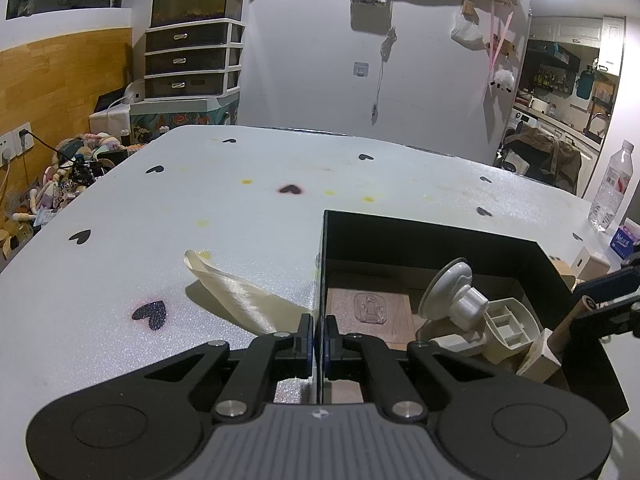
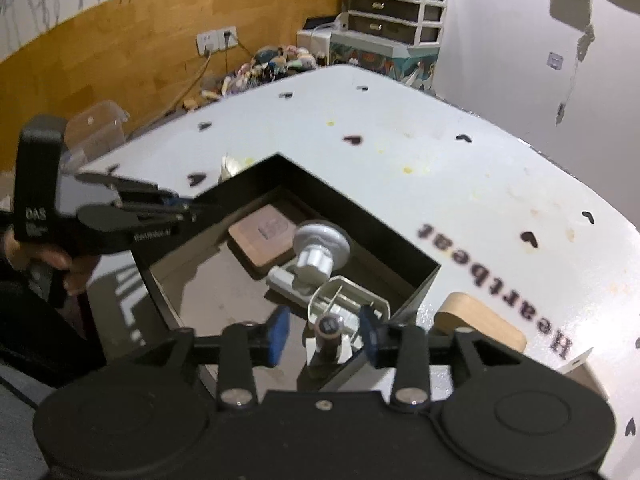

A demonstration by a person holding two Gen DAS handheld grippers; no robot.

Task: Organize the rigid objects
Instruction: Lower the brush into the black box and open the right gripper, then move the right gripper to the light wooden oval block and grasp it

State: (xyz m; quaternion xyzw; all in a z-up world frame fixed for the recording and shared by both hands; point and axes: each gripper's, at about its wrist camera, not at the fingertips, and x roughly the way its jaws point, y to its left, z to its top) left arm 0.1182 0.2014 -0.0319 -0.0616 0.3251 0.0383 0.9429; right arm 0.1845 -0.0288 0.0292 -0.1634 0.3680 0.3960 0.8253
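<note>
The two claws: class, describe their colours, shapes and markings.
Both claws, left and right, are matte black with linkage arms on silver pivots, round discs on the base and blue pads. The left has a ribbed grey centre plate and white lettering on its handle.

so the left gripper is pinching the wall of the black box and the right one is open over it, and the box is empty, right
Not empty. The right wrist view shows the black box holding a white suction-cup mount and a brown coaster. The rest stands: left gripper grips the wall, right gripper is open.

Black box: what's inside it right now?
Inside the black box: a brown coaster, white suction mount, beige plastic tray, wooden stamp. Anything beneath them is hidden.
</note>
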